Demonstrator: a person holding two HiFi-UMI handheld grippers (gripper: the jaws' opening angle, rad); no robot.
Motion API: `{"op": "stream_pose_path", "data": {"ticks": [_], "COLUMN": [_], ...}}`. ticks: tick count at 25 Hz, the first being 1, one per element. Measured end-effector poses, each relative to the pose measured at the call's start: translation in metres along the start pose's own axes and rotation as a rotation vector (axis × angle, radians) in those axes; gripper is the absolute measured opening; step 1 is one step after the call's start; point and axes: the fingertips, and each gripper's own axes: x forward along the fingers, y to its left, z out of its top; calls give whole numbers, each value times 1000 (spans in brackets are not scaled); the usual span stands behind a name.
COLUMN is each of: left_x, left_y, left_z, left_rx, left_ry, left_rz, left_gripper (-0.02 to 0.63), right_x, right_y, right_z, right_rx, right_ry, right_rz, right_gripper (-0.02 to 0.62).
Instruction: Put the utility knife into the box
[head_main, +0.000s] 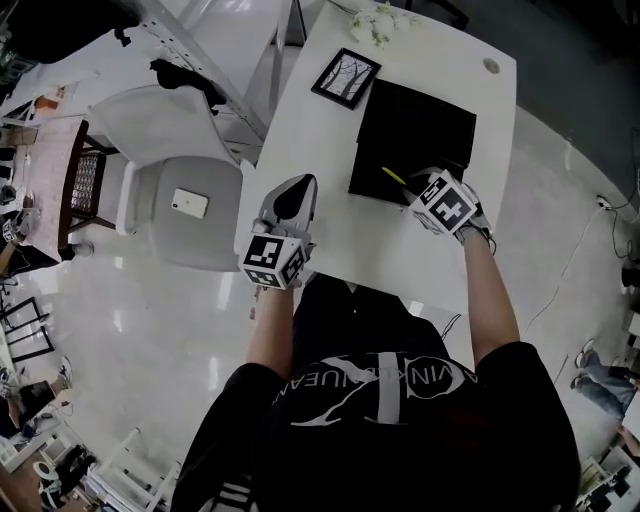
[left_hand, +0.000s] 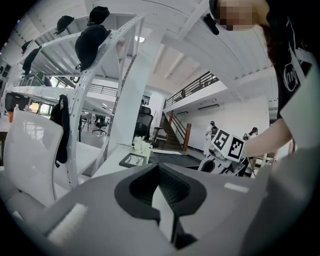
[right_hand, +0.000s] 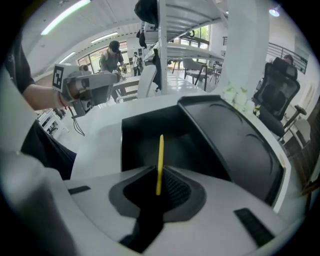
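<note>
A black box (head_main: 418, 120) lies open on the white table (head_main: 380, 245); in the right gripper view its lid (right_hand: 235, 140) leans off to the right of the hollow (right_hand: 142, 135). My right gripper (head_main: 425, 180) is at the box's near edge, shut on the thin yellow utility knife (head_main: 393, 176). The knife (right_hand: 159, 155) sticks out past the jaws over the hollow. At the table's left front edge, my left gripper (head_main: 302, 183) is shut, with nothing between its pads (left_hand: 172, 187).
A framed picture (head_main: 345, 77) lies left of the box and white flowers (head_main: 380, 20) stand at the far table edge. A white chair (head_main: 160, 190) with a phone (head_main: 190, 203) on its seat stands left of the table.
</note>
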Motion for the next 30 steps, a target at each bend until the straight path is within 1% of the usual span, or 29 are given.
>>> {"op": "stream_pose_path", "data": {"ticks": [13, 17, 20, 23, 28, 30], "left_x": [-3, -2, -1, -2, -4, -5], "left_y": [4, 1, -4, -10, -18, -20], "left_z": [-13, -11, -8, -4, 1, 3], "left_rx": [-28, -38, -33, -26, -22, -20], "left_ry": [18, 10, 4, 0, -7, -12], "left_rz": [-12, -17, -27, -34, -31, -26], "left_gripper": [11, 11, 10, 10, 11, 10], "right_x": [27, 31, 31, 27, 15, 6], "right_y": [6, 2, -5, -11, -17, -20], "right_z": [7, 9, 10, 9, 8, 9], "right_rx": [29, 74, 117, 150, 165, 169], "right_ry": [30, 16, -1, -19, -62, -95], "right_rz": [102, 121, 108, 71, 14, -20], "right_gripper": [54, 54, 54, 55, 54, 54]}}
